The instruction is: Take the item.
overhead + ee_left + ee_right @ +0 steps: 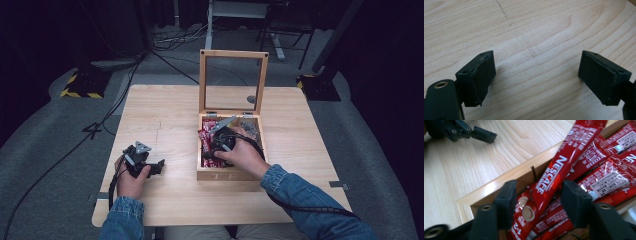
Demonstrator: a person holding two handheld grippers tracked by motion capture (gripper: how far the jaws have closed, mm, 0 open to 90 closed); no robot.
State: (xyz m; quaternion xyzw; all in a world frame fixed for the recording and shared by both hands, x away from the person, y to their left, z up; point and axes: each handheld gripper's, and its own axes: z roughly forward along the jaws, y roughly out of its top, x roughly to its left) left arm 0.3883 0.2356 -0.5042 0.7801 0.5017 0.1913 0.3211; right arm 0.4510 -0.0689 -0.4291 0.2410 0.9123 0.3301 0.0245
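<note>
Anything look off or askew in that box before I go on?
One red Nescafe stick sits askew: it slants up between the right gripper's jaws and pokes out over the wooden box's rim, while the other sachets lie flat inside. No spill or tear is visible. The left gripper is open over bare table.

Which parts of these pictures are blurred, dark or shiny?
High view: the room around the table is very dark, and the table is evenly lit. Left gripper view: the wood grain is sharp, and the jaws throw soft shadows. Right gripper view: the near jaws are blurred, and the red sachet between them shows glare on its foil.
</note>
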